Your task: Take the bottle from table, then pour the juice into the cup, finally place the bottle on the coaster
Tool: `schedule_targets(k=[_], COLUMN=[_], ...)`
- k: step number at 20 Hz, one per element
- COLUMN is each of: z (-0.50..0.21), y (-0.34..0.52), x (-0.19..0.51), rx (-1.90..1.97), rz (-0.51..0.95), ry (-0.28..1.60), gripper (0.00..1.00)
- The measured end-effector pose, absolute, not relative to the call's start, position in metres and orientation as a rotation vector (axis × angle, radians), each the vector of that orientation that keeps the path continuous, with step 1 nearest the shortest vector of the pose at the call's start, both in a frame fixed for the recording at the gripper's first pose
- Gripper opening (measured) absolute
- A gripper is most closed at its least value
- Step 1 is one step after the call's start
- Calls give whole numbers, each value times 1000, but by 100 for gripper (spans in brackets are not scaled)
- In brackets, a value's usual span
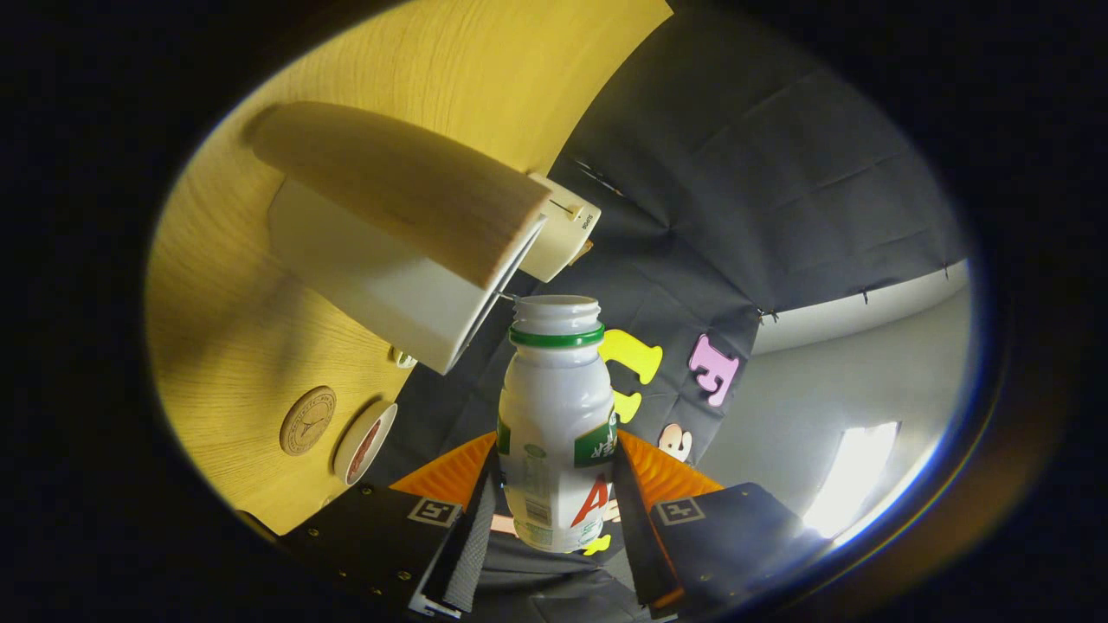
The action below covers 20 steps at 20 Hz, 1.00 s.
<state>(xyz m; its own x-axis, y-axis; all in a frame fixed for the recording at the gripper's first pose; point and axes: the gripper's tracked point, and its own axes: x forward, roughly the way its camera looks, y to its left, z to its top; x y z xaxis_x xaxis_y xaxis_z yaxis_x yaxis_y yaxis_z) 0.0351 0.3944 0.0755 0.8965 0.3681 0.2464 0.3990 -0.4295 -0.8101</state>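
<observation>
Gripper view, left to right: wooden table [260, 285] tilted way over, with a round coaster [307, 420] and a cup [365, 442] side by side on it (can't see what's inside the cup). A wood-topped white box [407, 242] sits beyond them. The bottle [557, 424], cap off, stands between the fingers [472, 528], and the gripper [554, 528] is clamped on its lower body.

Pretty dim overall, with warm light on the wooden table [234, 337] and a hard shadow under the box-shaped thing [407, 234] on it. There's 1 blown-out glare patch [853, 472] on the pale wall beyond the gripper [554, 519], whose fingers press on the bottle [556, 433]. The bottle looks sharp and evenly lit. Fisheye bending is heavy, and the rim goes soft with a bluish fringe.
</observation>
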Motion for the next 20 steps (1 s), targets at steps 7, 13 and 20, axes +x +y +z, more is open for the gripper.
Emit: schedule_targets(k=[7, 13, 20], z=[68, 45, 34], y=[381, 365, 348], x=[43, 46, 64], rx=[-1973, -1653, -1275], rz=[-13, 135, 222], ry=[-495, -354, -255], gripper=[67, 67, 67])
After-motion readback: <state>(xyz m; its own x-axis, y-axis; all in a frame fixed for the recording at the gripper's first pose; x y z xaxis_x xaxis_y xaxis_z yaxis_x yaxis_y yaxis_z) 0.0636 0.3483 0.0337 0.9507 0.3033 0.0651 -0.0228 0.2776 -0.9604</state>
